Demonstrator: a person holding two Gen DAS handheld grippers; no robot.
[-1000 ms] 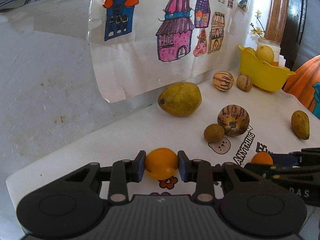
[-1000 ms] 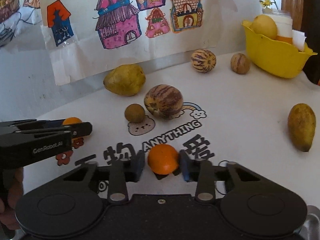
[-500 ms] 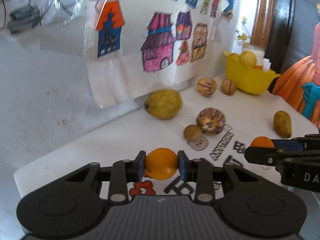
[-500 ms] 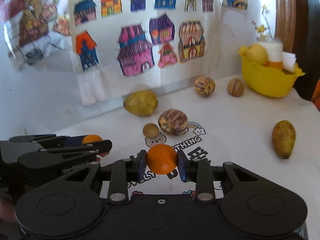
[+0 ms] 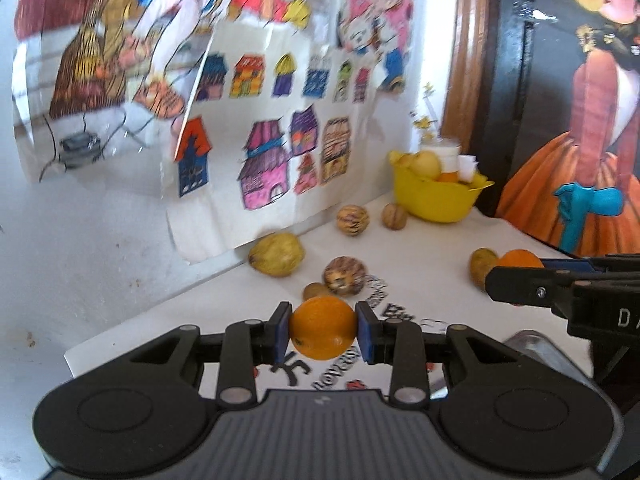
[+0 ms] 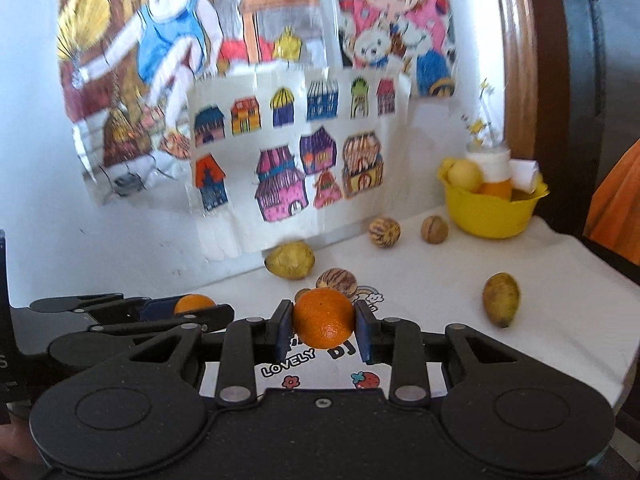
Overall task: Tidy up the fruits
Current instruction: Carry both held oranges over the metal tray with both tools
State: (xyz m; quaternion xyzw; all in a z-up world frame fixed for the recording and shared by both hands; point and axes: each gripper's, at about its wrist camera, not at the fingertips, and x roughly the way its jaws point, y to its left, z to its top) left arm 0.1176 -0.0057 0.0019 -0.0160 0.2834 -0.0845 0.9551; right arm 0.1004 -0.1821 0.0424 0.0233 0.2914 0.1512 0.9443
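Gripping a round, dimpled orange [image 5: 323,327] between its blue pads, the left gripper [image 5: 323,334] is held level above the white printed tablecloth [image 5: 420,276], well short of the glossy yellow plastic bowl [image 5: 436,196]. The right gripper [image 6: 323,330] clamps a second pebbly orange [image 6: 324,318] the same way, also level and raised. Near the bowl lie two striped round fruits; farther from it, a smooth yellow mango [image 6: 501,299].
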